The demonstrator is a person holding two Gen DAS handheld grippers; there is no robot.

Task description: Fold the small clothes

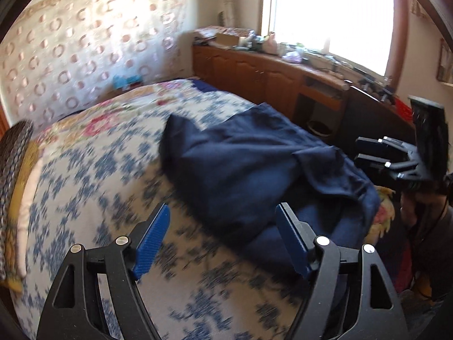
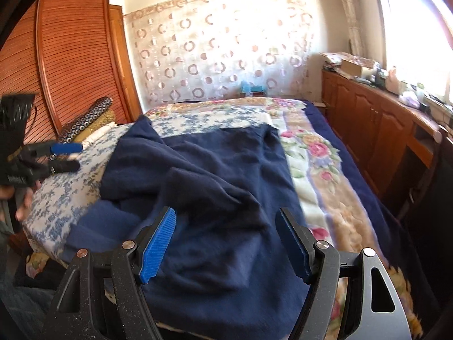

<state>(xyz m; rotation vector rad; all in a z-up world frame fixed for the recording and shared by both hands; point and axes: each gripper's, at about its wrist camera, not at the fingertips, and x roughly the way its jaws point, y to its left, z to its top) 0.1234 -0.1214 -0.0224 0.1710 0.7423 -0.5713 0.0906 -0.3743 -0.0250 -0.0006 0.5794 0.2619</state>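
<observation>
On the bed [image 2: 320, 153], one dark blue garment [image 2: 215, 187] lies crumpled over the flowered cover. Two grippers are visible: left gripper [image 1: 223, 240] at seven o'clock from it, right gripper [image 2: 226, 243] above its near part, both wide open and holding nothing.

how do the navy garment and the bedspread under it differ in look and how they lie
The navy garment is plain dark blue; the bedspread is white with a blue floral print. The garment lies rumpled in folds; the bedspread lies spread flat. Both are cloth on the bed.
</observation>
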